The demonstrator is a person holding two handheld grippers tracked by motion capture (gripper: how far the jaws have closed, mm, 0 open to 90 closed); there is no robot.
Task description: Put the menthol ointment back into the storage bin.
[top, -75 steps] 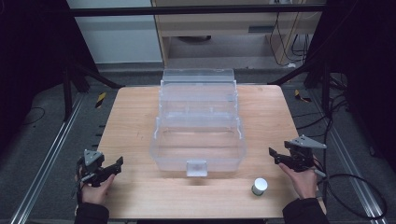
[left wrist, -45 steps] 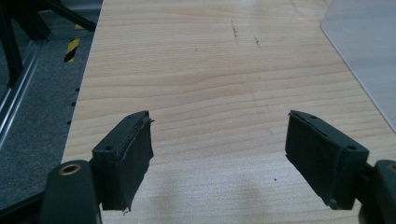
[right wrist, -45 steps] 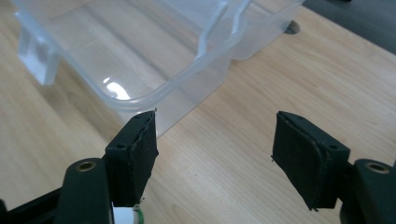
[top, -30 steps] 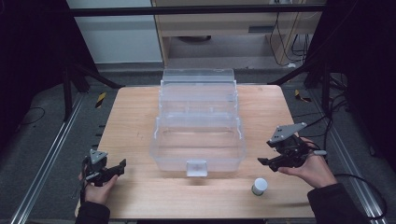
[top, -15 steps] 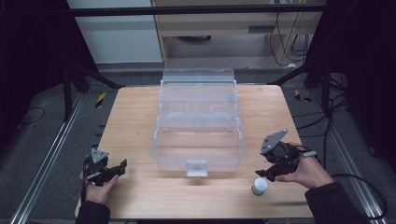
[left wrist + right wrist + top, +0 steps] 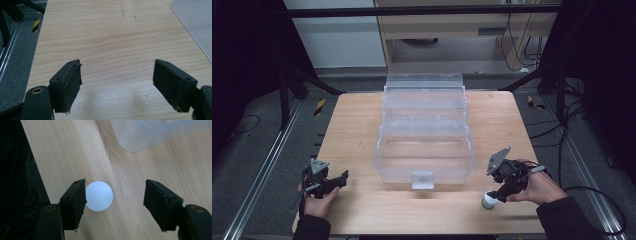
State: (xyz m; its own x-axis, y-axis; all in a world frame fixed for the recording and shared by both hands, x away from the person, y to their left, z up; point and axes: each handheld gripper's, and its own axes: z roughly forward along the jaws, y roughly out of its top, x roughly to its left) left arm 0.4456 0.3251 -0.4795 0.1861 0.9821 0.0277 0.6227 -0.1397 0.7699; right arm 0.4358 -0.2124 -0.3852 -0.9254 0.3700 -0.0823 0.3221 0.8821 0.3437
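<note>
- Right gripper (image 6: 113, 202): jaws spread wide, nothing gripped yet. We've got them straddling the small white container (image 6: 99, 196) – its round white top sits btwn the jaws, hard up against the one on the view's left side w/ a wide gap to the other. So we're off-centre; prob. best to shift so it sits mid-gap before squeezing, else it could get nudged across the surface (image 6: 140, 170) rather than caught.
- In the high view the right gripper (image 6: 501, 189) tilts down onto the white container (image 6: 488, 202) from the person's right hand (image 6: 532, 187), near the front edge of the surface – approach is from above, which suits a short upright thing w/ a round top.
- Just beyond the right jaws: the rounded corner of the clear plastic organiser box (image 6: 160, 132). Box stands apart from the container, not touching.
- Left gripper (image 6: 116, 85): jaws released & wide apart, nothing btwn them but bare wood. It hangs low over the front left of the surface (image 6: 352, 130) in the left hand (image 6: 318, 197), well apart from the work – we read it as parked, kept out of the way.
- Far ahead of the left jaws, to the right: an edge of the clear box (image 6: 195, 22).
- Farthest: box (image 6: 424, 130) stands open mid-surface, tiers stepped back, so its trays are reachable from above – likely where the container is headed.
</note>
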